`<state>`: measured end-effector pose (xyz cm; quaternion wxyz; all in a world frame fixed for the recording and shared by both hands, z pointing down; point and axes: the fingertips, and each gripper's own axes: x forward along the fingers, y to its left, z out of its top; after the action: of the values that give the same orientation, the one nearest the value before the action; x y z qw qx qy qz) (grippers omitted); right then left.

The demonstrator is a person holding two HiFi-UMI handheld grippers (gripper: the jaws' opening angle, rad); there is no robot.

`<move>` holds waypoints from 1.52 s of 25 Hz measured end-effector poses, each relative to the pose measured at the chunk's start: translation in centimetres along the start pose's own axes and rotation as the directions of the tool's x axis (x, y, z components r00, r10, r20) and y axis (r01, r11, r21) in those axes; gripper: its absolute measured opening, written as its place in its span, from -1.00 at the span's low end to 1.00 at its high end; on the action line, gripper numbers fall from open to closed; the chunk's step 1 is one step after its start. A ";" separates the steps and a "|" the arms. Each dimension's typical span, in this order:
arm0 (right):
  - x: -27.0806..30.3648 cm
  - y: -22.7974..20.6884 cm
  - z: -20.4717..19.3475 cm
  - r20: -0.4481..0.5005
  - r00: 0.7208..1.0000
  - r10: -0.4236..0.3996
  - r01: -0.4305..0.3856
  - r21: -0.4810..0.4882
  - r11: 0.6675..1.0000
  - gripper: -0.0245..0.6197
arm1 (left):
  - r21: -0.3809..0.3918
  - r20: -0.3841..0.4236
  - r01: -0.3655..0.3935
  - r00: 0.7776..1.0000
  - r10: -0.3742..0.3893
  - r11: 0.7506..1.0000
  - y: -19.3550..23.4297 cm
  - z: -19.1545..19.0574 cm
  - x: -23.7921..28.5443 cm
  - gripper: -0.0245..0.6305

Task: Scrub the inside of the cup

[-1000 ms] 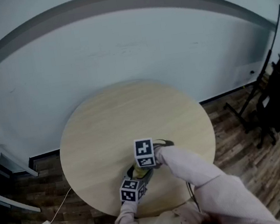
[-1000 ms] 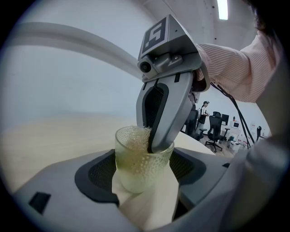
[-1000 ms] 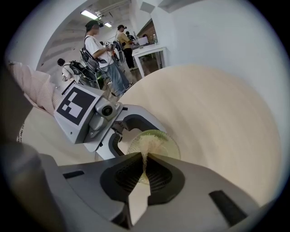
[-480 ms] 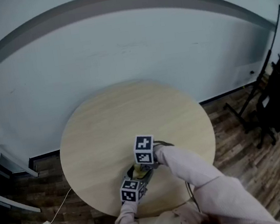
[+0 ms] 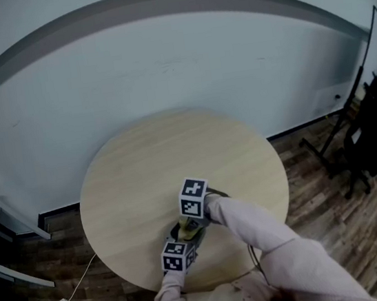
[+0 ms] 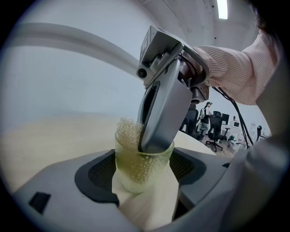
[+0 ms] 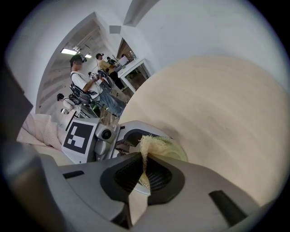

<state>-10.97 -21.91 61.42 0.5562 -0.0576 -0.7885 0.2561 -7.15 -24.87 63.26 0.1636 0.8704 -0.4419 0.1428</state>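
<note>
In the head view a round pale wooden bench point(image 5: 174, 148) stands on a dark plank floor point(image 5: 333, 188) before a light wall, and both tools meet near its near edge: the left claw point(image 5: 185, 240) reaches in from below, the right claw point(image 5: 190, 222) comes down from above on a pink-sleeved arm point(image 5: 255, 231), and a yellow-green cup point(image 5: 186, 232) shows only as a small patch between them. In the left gripper view the left claw point(image 6: 142, 176) is closed around the cup point(image 6: 142, 167), its dark pads pressing both sides of the bumpy, pale green glass, which stands upright. The right claw point(image 6: 158, 131) points steeply down into the cup's mouth, and a tuft of yellowish mesh scrubber point(image 6: 128, 131) sticks up over the rim beside it. Office chairs point(image 6: 213, 131) stand far behind. In the right gripper view the right claw point(image 7: 144, 174) is pinched together on the scrubber point(image 7: 147, 145), the mesh poking out past the tips, and the tips sit at the cup's rim point(image 7: 176, 152). The left claw's marker cube point(image 7: 79, 136) lies just beyond the cup, and people point(image 7: 86, 81) stand in the room behind.
</note>
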 end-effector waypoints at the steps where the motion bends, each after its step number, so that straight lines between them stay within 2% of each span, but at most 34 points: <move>1: 0.0 0.0 0.1 0.003 1.000 0.003 -0.003 0.009 1.000 -0.84 | -0.002 0.000 0.002 1.000 -0.002 1.000 0.0 0.0 0.0 0.20; 18: -0.7 -0.1 1.5 0.136 0.988 0.068 -0.091 0.171 0.981 -0.84 | 0.020 0.004 -0.011 1.000 0.010 1.000 0.4 -0.2 0.1 0.19; 26: -1.4 -0.4 2.2 0.226 0.969 0.099 -0.158 0.257 0.954 -0.84 | 0.018 -0.006 -0.013 1.000 0.013 1.000 0.4 -0.4 0.1 0.19; 32: -1.6 -0.5 2.0 0.232 0.968 0.099 -0.159 0.255 0.954 -0.84 | 0.012 -0.004 -0.012 1.000 0.012 1.000 0.3 -0.3 0.2 0.19; 38: -1.7 -0.2 0.9 0.170 0.983 0.073 -0.099 0.147 0.984 -0.84 | 0.014 -0.005 -0.011 1.000 0.011 1.000 0.1 -0.1 -0.1 0.19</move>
<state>-11.12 -23.05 59.89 0.4804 -0.0270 -0.8061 0.3444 -7.27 -24.85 63.34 0.1579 0.8686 -0.4455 0.1489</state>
